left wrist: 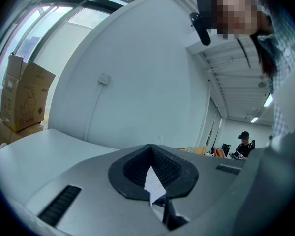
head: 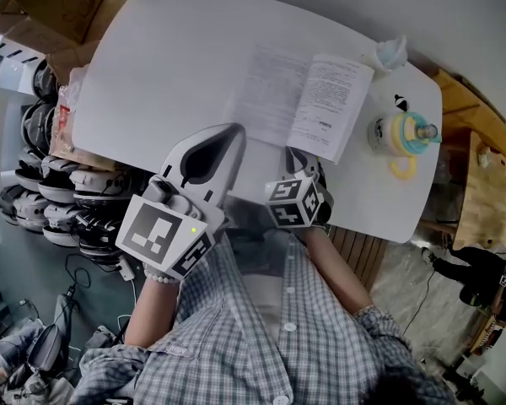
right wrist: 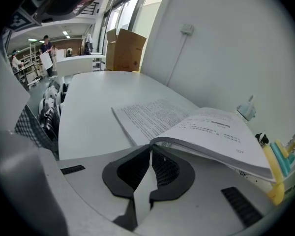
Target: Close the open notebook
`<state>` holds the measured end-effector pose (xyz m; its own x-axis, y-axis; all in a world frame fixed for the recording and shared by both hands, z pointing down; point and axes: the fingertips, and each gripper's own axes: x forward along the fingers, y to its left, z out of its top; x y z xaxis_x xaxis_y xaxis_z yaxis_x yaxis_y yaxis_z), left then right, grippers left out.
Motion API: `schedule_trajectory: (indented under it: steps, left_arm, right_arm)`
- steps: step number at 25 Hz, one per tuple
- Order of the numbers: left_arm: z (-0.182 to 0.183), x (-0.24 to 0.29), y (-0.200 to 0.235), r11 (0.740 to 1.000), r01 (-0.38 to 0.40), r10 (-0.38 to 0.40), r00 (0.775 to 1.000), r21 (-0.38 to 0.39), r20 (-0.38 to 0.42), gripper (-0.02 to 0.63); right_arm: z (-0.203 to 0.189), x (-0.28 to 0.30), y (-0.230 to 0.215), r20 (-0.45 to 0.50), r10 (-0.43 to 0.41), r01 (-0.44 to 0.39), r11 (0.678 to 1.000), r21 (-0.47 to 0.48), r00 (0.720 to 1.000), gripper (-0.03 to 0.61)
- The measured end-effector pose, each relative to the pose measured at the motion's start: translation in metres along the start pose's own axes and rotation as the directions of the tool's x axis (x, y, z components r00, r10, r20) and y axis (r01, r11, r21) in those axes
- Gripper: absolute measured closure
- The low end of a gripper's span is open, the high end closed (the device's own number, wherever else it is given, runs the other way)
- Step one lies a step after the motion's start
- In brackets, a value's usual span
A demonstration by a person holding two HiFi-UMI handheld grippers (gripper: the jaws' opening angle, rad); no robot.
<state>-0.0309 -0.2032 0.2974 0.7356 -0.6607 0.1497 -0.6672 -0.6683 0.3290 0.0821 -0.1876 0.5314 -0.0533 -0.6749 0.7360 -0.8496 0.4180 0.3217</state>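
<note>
The open notebook [head: 308,99] lies on the white table [head: 152,66], printed pages up. Its right-hand pages [right wrist: 211,132] are lifted and curl over my right gripper [right wrist: 151,149], which is shut on their near edge. In the head view that right gripper [head: 302,157] sits at the near edge of the book. My left gripper [head: 236,132] reaches over the near edge of the left page with its jaws shut. A sliver of printed paper shows between the fingers in the left gripper view, where the left gripper [left wrist: 151,156] points nearly level at the wall.
A yellow and teal cup [head: 401,133] stands right of the notebook, and a crumpled pale thing [head: 390,53] lies behind it. Cardboard boxes [head: 51,7] stand at the far left. Dark helmets [head: 51,192] are stacked beside the table. A wooden bench [head: 481,184] is on the right.
</note>
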Motion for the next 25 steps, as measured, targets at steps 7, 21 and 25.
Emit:
schedule_trajectory:
  steps: [7, 21, 25]
  left_arm:
    - [0.001, -0.003, 0.001, 1.0, -0.008, 0.008, 1.0, 0.001, 0.003, 0.607]
    - [0.001, -0.008, 0.006, 1.0, -0.023, 0.023, 1.0, 0.004, 0.0, 0.607]
    - [0.001, -0.011, 0.01, 0.999, -0.034, 0.034, 0.999, -0.001, -0.002, 0.607]
  right_arm:
    - [0.002, 0.003, 0.004, 0.003, 0.015, -0.015, 1.0, 0.001, 1.0, 0.548]
    - [0.001, 0.024, 0.017, -0.035, 0.077, -0.078, 0.997, -0.017, 0.996, 0.558]
    - [-0.006, 0.033, 0.024, -0.065, 0.097, -0.1, 0.994, -0.041, 0.993, 0.557]
